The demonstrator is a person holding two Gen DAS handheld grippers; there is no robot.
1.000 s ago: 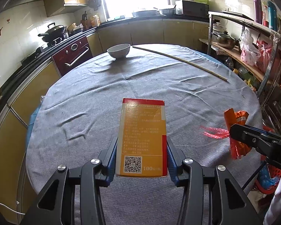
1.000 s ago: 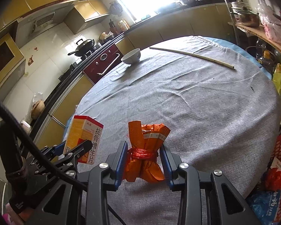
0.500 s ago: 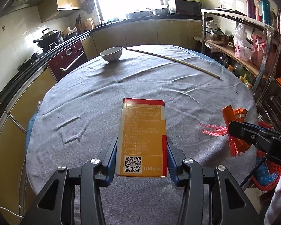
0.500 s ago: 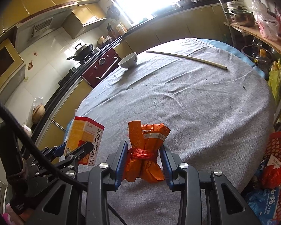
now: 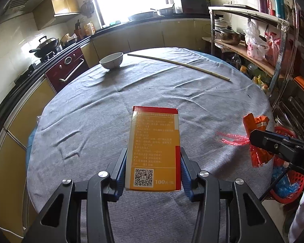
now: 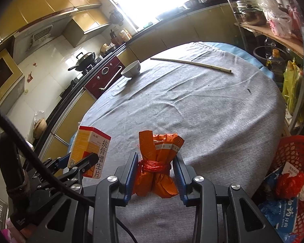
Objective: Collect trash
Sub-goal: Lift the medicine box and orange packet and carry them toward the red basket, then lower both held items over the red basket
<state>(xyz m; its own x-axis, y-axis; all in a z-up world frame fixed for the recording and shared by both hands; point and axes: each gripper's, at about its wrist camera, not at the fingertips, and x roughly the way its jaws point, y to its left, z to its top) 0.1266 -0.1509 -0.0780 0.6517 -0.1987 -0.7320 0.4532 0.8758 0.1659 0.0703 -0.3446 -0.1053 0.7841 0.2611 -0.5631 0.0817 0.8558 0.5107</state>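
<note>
My left gripper [image 5: 153,168] is shut on a yellow and red medicine box [image 5: 155,141], held above the grey tablecloth [image 5: 111,105]. The same medicine box [image 6: 91,151] shows at the left of the right wrist view, clamped in the left gripper [image 6: 77,162]. My right gripper [image 6: 155,172] is shut on a bundle of orange packets [image 6: 159,162] tied with red string. That orange bundle [image 5: 255,139] also appears at the right of the left wrist view, near the table's edge. A red basket [image 6: 289,162] with trash in it stands low at the right.
A white bowl [image 5: 111,60] and a long thin stick [image 5: 180,64] lie at the far side of the round table. A metal shelf rack [image 5: 253,30] with pots and bags stands to the right. Stove and counters [image 5: 56,60] run along the left and back.
Both grippers have drifted to the right with their loads still held; the table has slid left in both views and more of the red basket shows at the right.
</note>
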